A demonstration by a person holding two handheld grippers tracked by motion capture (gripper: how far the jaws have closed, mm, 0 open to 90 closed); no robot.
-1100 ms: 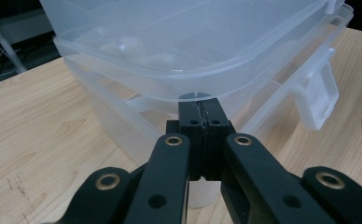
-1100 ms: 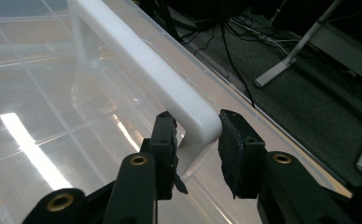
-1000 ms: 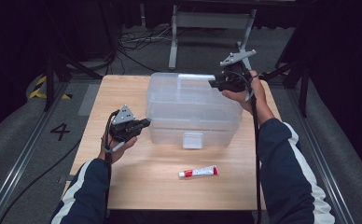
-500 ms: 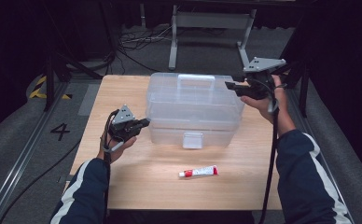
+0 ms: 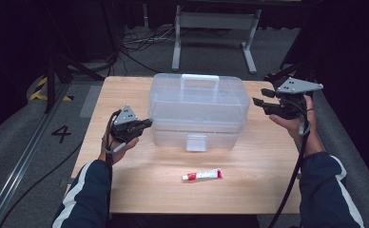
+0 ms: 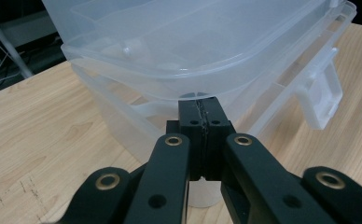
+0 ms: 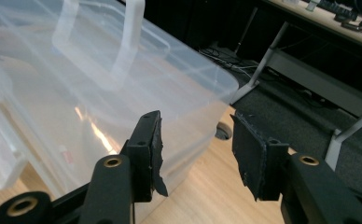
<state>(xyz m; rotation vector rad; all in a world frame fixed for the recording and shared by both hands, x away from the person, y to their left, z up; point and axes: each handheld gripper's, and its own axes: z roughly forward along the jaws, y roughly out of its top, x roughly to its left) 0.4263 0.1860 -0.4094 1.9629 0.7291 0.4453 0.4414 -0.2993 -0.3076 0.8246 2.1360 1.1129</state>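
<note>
On the wooden table (image 5: pixel 125 95), the right gripper (image 5: pixel 263 97), jaws spreading and empty, is retreating from the clear storage box (image 5: pixel 197 107); the left gripper (image 5: pixel 147 124) is idling pressed together beside it.

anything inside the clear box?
Through the clear box walls, nothing distinct shows inside; glare and frosted plastic hide the bottom. The tube lies outside on the table.

We saw the box (image 5: pixel 198 108) on the surface (image 5: pixel 125 183) between our two sets of fingers, the tube (image 5: pixel 202 175) before it, nearer the left gripper (image 5: pixel 148 124) than the right gripper (image 5: pixel 257 97).
</note>
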